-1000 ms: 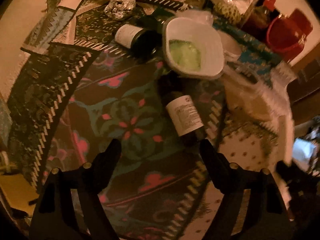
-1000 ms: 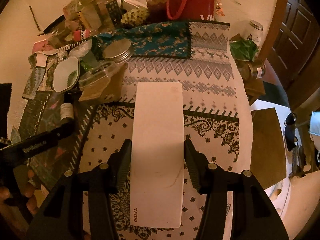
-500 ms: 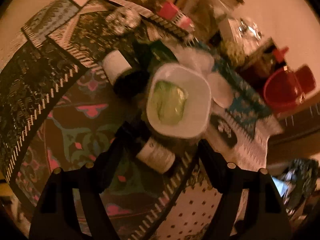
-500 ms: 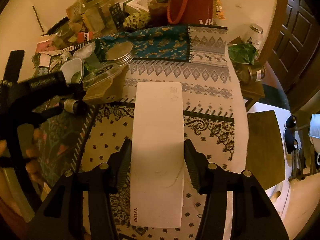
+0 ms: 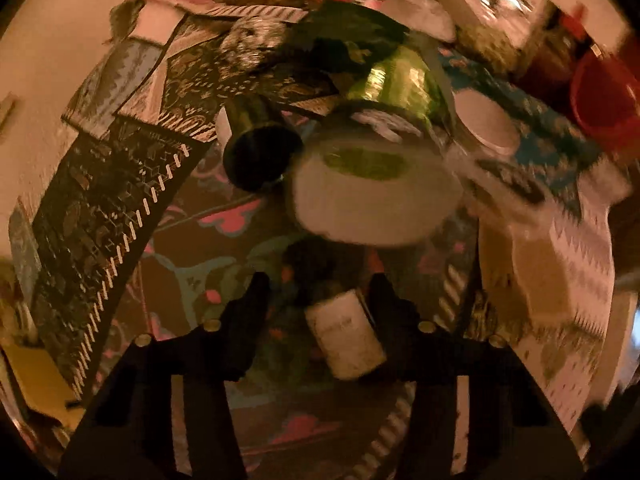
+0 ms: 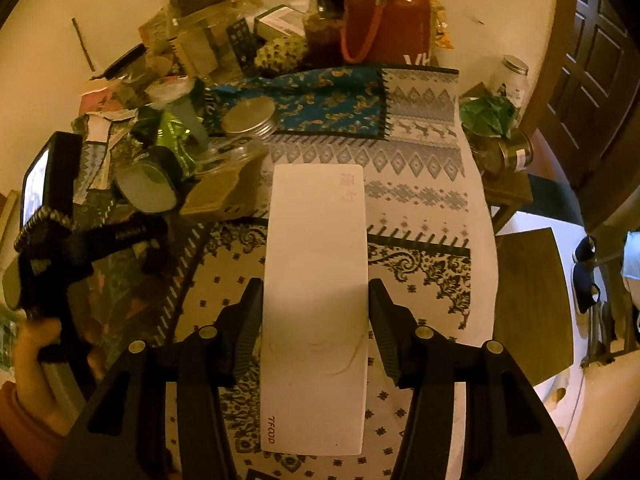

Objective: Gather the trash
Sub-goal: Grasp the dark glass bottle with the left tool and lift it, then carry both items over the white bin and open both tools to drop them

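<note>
In the left wrist view my left gripper (image 5: 318,300) is open around a small dark bottle with a white label (image 5: 344,332) lying on the patterned cloth; the bottle lies against the right finger, with a gap to the left finger. Just beyond it stands a white bowl with green residue (image 5: 376,200), and a second dark bottle (image 5: 256,148) lies to its left. In the right wrist view my right gripper (image 6: 316,300) is shut on a long white box (image 6: 316,300) marked TFOOD, held above the table. The left gripper (image 6: 132,236) also shows there at the left.
The table (image 6: 420,184) is crowded at the back: a red flask (image 6: 384,20), a round metal tin (image 6: 250,116), a clear plastic container (image 6: 224,184), a crumpled foil ball (image 5: 252,40), green wrapper (image 5: 396,76). A small side table with jars (image 6: 516,152) stands right.
My left gripper has moved forward and down, so the labelled bottle now lies between its fingers. The right gripper still holds the white box, nearly unmoved.
</note>
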Available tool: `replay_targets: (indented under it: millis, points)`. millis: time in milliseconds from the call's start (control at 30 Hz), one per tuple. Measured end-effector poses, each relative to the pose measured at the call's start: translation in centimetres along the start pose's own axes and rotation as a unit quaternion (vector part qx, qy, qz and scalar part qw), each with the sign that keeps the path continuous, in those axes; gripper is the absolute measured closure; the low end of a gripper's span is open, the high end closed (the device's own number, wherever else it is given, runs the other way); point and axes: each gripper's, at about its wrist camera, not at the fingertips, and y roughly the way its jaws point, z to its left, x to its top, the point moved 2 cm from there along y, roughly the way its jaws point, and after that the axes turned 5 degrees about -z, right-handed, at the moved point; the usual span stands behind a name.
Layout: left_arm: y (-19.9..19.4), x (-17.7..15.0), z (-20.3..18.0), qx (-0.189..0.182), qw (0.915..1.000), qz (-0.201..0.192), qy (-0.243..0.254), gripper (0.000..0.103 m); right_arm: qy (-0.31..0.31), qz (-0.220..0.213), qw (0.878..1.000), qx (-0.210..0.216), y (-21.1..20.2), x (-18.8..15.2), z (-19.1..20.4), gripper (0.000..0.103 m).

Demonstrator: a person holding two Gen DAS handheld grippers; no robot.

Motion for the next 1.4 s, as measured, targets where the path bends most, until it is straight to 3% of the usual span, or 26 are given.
replay_targets:
  millis: [133, 233, 400, 533, 733, 1033, 1233, 1400]
  points:
    - [-1.0, -1.8, -0.2, -0.022, 0.9986, 0.000, 0.048, 0.071, -0.002, -0.001, 1.000, 0.005, -0.2, -0.2, 0.7, 0.055]
    - [-1.8, -2.9, 0.9, -0.041, 0.9969, 0.005, 0.067, 0.075, -0.003, -0.004, 1.000, 0.009, -0.6, -0.2, 1.4, 0.055]
    - [-2.7, -3.5, 3.1, -0.088, 0.9948, 0.025, 0.047, 0.076, -0.004, -0.021, 1.000, 0.012, -2.1, 0.0, 2.5, 0.055]
    - [-5.5, -3.9, 4.9, -0.114, 0.9929, 0.005, 0.034, 0.076, 0.001, -0.044, 0.999, 0.009, -4.0, 0.1, 3.6, 0.055]
    - [-12.4, -4.3, 6.9, -0.147, 0.9849, -0.061, 0.068, 0.076, 0.012, -0.078, 0.997, -0.009, -7.5, -1.1, 6.0, 0.055]
    - [-21.5, -7.4, 12.4, -0.210, 0.9627, -0.131, 0.109, 0.076, 0.040, -0.137, 0.989, -0.043, -14.1, -6.0, 11.1, 0.055]
    - [-25.1, -11.9, 17.2, -0.234, 0.9510, -0.154, 0.130, 0.076, 0.054, -0.167, 0.983, -0.057, -17.2, -10.6, 15.7, 0.055]
    - [-26.7, -15.2, 20.1, -0.249, 0.9454, -0.155, 0.143, 0.076, 0.060, -0.167, 0.982, -0.065, -18.4, -14.1, 18.5, 0.055]
